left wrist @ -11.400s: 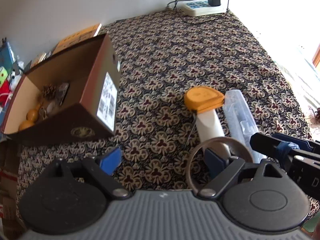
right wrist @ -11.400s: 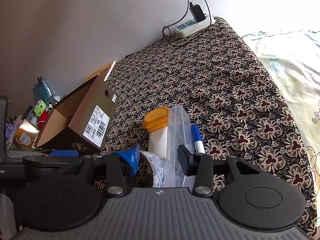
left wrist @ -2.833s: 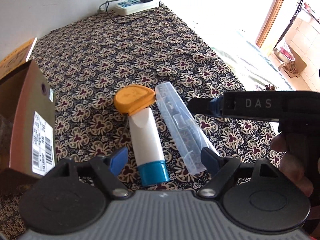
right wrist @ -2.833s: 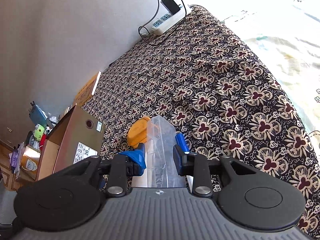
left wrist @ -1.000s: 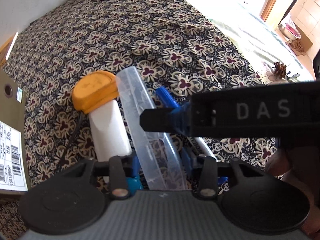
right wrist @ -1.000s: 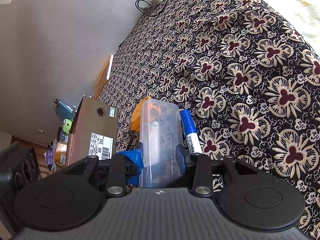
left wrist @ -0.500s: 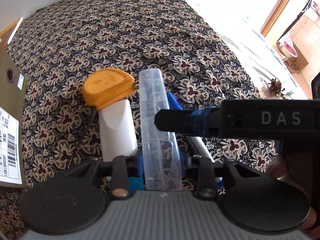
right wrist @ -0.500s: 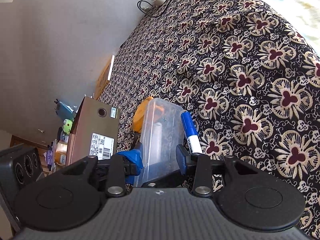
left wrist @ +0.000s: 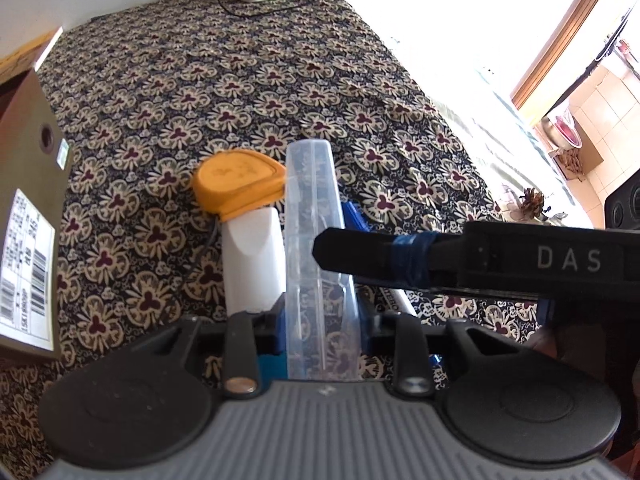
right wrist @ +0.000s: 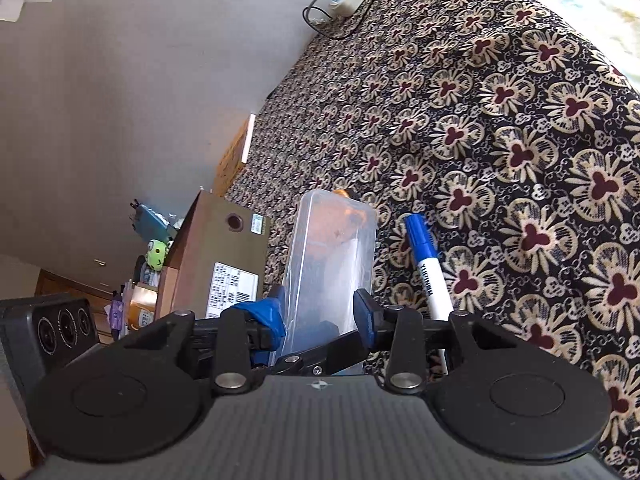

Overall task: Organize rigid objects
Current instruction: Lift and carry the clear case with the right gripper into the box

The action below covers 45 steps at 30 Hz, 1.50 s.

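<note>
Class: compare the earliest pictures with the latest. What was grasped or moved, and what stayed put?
Both grippers closed their jaws on the clear plastic case: right gripper first, left gripper after. The case now tilts up. The orange-capped bottle, marker and cardboard box stayed.

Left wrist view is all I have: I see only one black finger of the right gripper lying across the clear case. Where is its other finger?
Observer: In the right wrist view, both blue pads of the right gripper press the clear case, one on each side.
Operator: And the blue thing half hidden behind the case, what is it?
Observer: A marker with a blue cap and a white barrel. It lies flat on the cloth, just right of the case.
</note>
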Tool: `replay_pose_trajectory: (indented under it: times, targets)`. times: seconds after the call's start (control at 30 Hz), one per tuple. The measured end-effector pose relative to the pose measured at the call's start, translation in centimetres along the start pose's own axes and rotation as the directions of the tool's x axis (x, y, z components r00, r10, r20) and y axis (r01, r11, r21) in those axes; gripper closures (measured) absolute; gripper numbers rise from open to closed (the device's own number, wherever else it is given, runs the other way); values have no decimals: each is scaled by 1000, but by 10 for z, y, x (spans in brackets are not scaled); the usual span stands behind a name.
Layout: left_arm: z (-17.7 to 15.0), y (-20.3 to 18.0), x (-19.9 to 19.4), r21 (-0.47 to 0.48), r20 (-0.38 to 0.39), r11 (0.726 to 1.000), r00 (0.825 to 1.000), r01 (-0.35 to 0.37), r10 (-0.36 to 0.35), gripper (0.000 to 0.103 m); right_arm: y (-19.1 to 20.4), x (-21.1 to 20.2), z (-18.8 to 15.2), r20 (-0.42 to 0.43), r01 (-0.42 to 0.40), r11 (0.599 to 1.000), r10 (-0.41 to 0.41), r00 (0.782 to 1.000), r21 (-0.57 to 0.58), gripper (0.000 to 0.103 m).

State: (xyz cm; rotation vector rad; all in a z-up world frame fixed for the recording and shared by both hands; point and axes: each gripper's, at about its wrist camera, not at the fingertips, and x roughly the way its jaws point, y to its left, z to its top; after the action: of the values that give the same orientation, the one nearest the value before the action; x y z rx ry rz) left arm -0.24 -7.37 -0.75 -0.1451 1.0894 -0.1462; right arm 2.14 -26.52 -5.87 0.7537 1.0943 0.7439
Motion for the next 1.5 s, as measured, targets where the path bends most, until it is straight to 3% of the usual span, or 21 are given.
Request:
replay_pose_trajectory:
  times: [0.4,0.67,0.87,1.0,1.2,1.37,1.5]
  targets:
    - [-14,27,-57,-16,139,997,988,-71,73,73,54,27,-14,13,-137,987,138,990,-89,81]
    - [-9,76,-114,-15,275,995,956,-101,101,74,120,60,-14,43,-201,958,214,976,-203,80]
    - [-1,137,-151,2,337,992,934,-127,119,74,174,99,-16,69,-224,939,250,966,-262,80]
    - [3,182,-153,-2,324,992,938,-127,121,74,197,136,-20,63,-205,937,231,971,-282,80]
    - [6,238,-131,-10,241,994,964,-111,110,74,207,193,-23,17,-133,960,141,990,-245,80]
    - [3,263,-108,-4,180,995,979,-96,95,74,208,219,-31,-33,-59,976,53,998,-211,83]
    - [2,273,-98,-3,148,995,984,-102,101,75,228,232,-39,-47,40,959,-55,997,-282,79]
